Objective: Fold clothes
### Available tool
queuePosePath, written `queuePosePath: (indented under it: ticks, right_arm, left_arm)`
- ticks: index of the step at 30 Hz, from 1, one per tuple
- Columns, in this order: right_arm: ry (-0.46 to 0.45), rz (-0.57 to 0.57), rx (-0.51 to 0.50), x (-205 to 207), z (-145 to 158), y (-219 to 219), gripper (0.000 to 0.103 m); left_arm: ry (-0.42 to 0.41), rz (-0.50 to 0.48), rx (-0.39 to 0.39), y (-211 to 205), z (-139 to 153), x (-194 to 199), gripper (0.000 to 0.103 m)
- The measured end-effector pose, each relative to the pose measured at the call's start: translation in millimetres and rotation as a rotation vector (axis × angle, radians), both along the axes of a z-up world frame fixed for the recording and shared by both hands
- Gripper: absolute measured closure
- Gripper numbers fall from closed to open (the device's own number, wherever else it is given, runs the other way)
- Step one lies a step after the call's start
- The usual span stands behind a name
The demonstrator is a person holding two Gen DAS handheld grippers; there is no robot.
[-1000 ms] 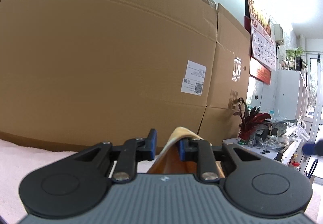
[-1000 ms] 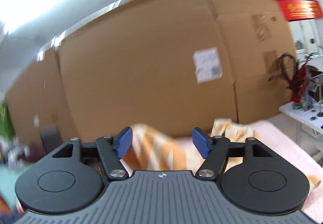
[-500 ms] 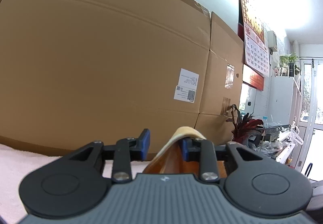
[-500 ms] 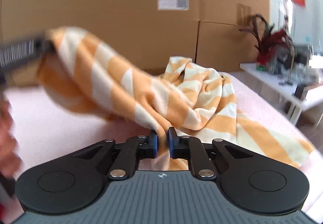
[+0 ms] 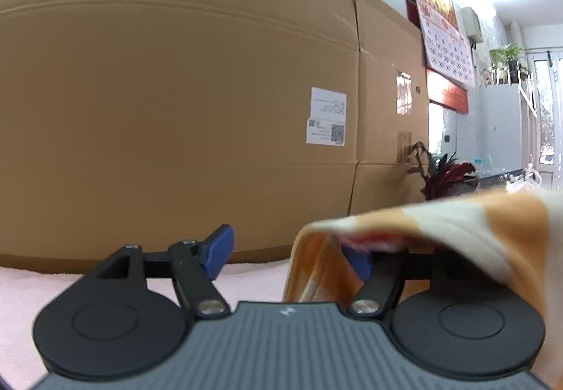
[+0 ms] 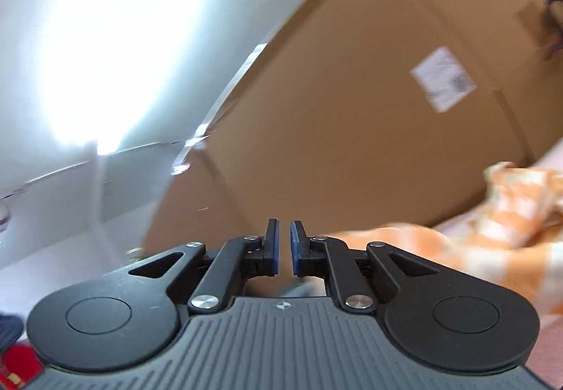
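Note:
An orange-and-white striped garment [image 5: 457,224] drapes over the right finger of my left gripper [image 5: 286,256] and hides most of that finger's blue pad. The left jaws are opening and stand wide; the cloth hangs beside the right finger and no pad presses on it. In the right wrist view the same garment [image 6: 510,214] trails, blurred, from behind the right finger to a bunched heap at the right. My right gripper [image 6: 284,249] is closing to a narrow slit, tilted upward. A pale bit of cloth shows low between its jaws.
Large cardboard boxes [image 5: 176,108] with a white label [image 5: 326,116] wall off the far side. A pale pink towel surface [image 5: 21,298] lies below. A wall calendar [image 5: 440,24], a red-leaved plant [image 5: 445,178] and a white cabinet [image 5: 499,129] stand at right.
The left jaws spread wide and the cloth slipped from between them onto the right finger. The right jaws shut on the garment, then swung up and rolled, pulling it along.

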State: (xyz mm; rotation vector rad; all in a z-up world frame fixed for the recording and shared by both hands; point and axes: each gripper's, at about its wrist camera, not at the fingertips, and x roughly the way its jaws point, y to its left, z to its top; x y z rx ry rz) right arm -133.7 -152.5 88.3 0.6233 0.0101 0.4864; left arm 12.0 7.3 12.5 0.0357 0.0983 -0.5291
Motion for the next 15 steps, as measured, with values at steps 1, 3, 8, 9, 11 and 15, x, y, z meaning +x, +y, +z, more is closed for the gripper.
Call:
queuePosePath:
  ticks: [1,3,8,9,11,15]
  right_arm:
    - [0.013,-0.035,-0.061,0,2,8,0.090]
    - [0.067,-0.140,-0.166,1,1,17,0.068]
    - [0.262,-0.330,-0.460,19,-27,43,0.049]
    - [0.298,-0.334,-0.507,25,-35,48,0.047]
    - [0.363,-0.328,-0.579,37,-51,54,0.045]
    - [0.483,-0.296,-0.664,58,-76,74,0.088]
  left_arm:
    - [0.006,0.010,0.005,0,-1,2,0.029]
    - [0.004,0.031,0.006,1,-2,4,0.025]
    - [0.027,0.045,-0.028,7,-1,10,0.013]
    - [0.035,0.043,-0.037,9,-1,12,0.013]
    - [0.048,0.042,-0.044,10,-1,14,0.013]
    - [0.060,0.048,-0.044,12,-2,18,0.012]
